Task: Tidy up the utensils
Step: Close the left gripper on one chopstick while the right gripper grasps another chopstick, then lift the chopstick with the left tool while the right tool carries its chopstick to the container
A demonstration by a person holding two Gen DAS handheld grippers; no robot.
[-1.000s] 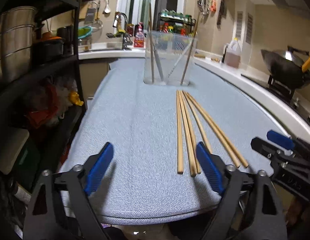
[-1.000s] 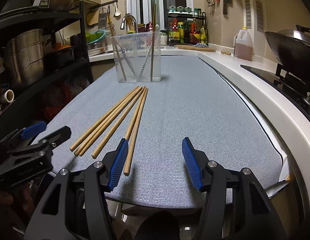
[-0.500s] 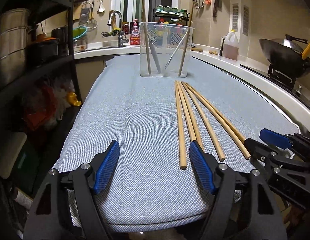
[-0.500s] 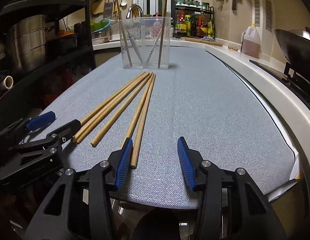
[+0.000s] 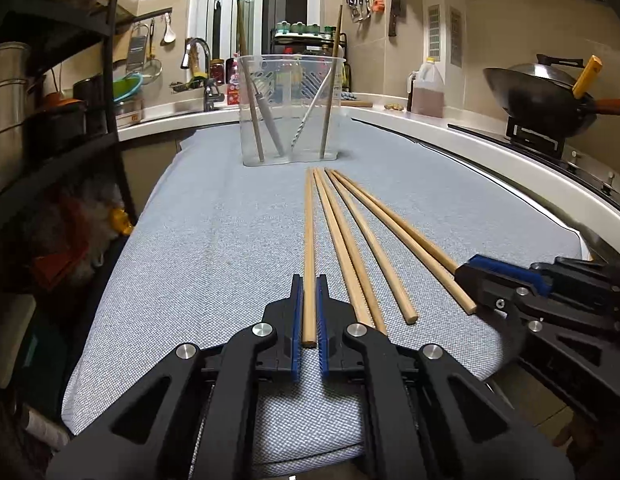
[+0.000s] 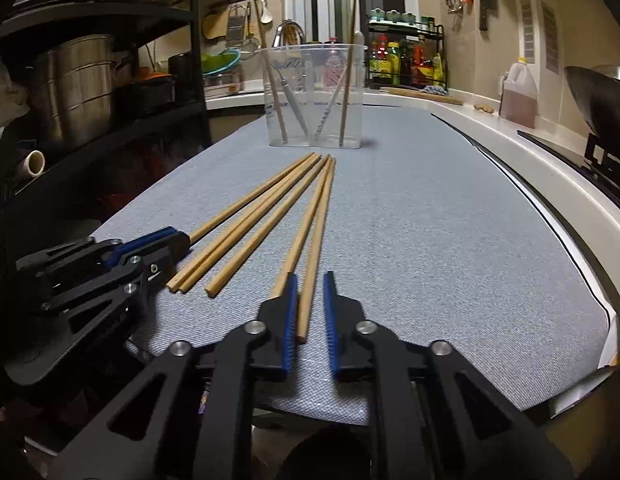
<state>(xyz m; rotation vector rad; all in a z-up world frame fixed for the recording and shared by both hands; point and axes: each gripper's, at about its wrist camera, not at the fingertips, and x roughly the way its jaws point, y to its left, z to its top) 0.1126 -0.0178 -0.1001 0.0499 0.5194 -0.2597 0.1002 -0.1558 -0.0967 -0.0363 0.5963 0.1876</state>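
Several wooden chopsticks lie fanned on the grey mat [image 5: 210, 260], their far tips near a clear plastic holder [image 5: 290, 112] that has a few utensils standing in it. My left gripper [image 5: 309, 280] is closing, and its blue pads press on the near end of the leftmost chopstick [image 5: 308, 220]. In the right wrist view it [image 6: 182, 242] grips that same stick [image 6: 250, 196]. My right gripper [image 6: 310, 280] is closing around the rightmost chopstick [image 6: 321, 208]. The stick touches the left pad, and a gap shows at the right pad. The holder [image 6: 313, 100] stands straight ahead.
A dark shelf rack [image 5: 50, 140] with steel pots runs along the left edge of the mat. A white counter curves along the right, with a wok [image 5: 541, 100] on a stove and an oil jug [image 5: 427, 88]. A sink and bottle rack lie behind the holder.
Both grippers moved forward over the near ends of the chopsticks. Their jaws narrowed from wide apart: the left onto the leftmost stick, the right around the rightmost.
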